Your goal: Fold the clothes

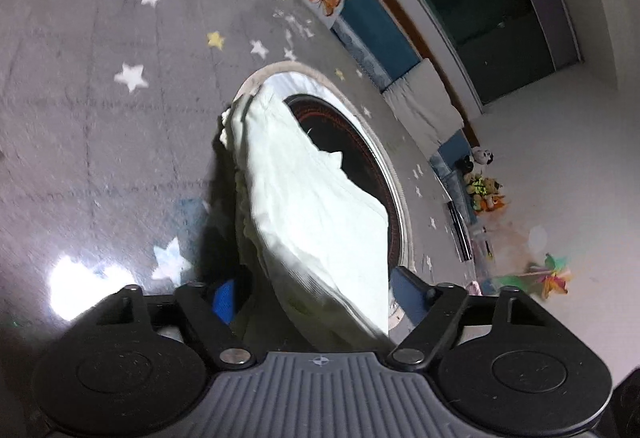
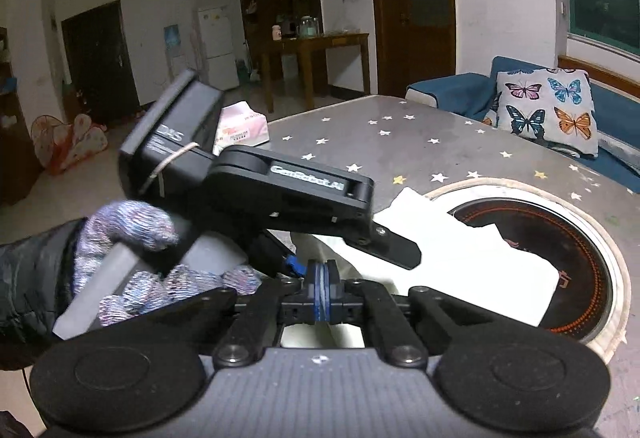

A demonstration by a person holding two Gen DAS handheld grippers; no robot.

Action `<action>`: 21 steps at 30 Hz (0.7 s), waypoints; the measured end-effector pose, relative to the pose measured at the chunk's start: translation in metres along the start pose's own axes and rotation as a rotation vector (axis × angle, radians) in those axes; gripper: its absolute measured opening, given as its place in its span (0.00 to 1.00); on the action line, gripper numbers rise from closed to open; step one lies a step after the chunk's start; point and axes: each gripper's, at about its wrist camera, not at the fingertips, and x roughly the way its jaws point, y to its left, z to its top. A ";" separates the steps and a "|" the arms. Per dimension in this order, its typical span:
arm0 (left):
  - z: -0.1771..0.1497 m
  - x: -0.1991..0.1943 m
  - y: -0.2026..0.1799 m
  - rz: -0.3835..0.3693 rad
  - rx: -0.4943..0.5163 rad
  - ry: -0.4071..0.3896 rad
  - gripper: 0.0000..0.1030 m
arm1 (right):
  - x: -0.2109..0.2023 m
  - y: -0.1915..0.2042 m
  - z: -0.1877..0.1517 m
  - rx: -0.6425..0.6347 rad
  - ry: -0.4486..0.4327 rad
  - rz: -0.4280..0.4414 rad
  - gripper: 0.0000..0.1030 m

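A white cloth (image 1: 312, 197) lies bunched in thick folds and runs from a round black inset (image 1: 360, 141) in the table up between my left gripper's (image 1: 316, 294) fingers. The jaws stand wide, and the cloth fills the gap and gathers against the left one. From the right wrist view, a gloved hand (image 2: 132, 226) holds that gripper tilted, its upper finger (image 2: 394, 248) over the cloth (image 2: 460, 254). My right gripper (image 2: 322, 284) has its blue pads pressed together, with a thin pale strip of cloth between them and more cloth just beneath.
The table (image 2: 400, 141) has a grey cover with stars, and the round inset (image 2: 560, 238) has a pale rim. A tissue pack (image 2: 240, 125) sits at the far edge. A blue sofa (image 2: 452, 85) with a butterfly pillow (image 2: 544, 109) stands behind the table.
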 end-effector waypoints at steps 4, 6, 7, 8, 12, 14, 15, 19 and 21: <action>0.001 -0.006 0.008 0.011 -0.015 -0.007 0.61 | 0.002 -0.001 -0.006 0.008 0.019 0.002 0.02; 0.003 -0.014 0.007 0.038 0.005 -0.031 0.62 | 0.005 0.000 -0.009 -0.009 0.034 -0.005 0.12; 0.004 -0.017 0.007 0.051 0.015 -0.043 0.63 | 0.007 0.003 -0.011 -0.026 0.039 -0.014 0.14; 0.006 -0.021 0.007 0.060 0.021 -0.051 0.63 | 0.011 0.009 -0.014 -0.068 0.053 -0.019 0.15; 0.009 -0.031 0.006 0.084 0.035 -0.077 0.71 | 0.035 0.033 -0.024 -0.234 0.105 -0.027 0.41; 0.010 -0.034 0.007 0.093 0.042 -0.081 0.76 | 0.049 0.046 -0.032 -0.321 0.135 -0.047 0.40; 0.009 -0.034 0.007 0.094 0.043 -0.080 0.78 | 0.054 0.051 -0.036 -0.351 0.146 -0.063 0.38; 0.008 -0.031 0.010 0.094 0.036 -0.069 0.83 | 0.065 0.054 -0.040 -0.353 0.164 -0.095 0.17; 0.007 -0.029 0.012 0.085 0.025 -0.063 0.84 | 0.060 0.044 -0.035 -0.282 0.149 -0.071 0.06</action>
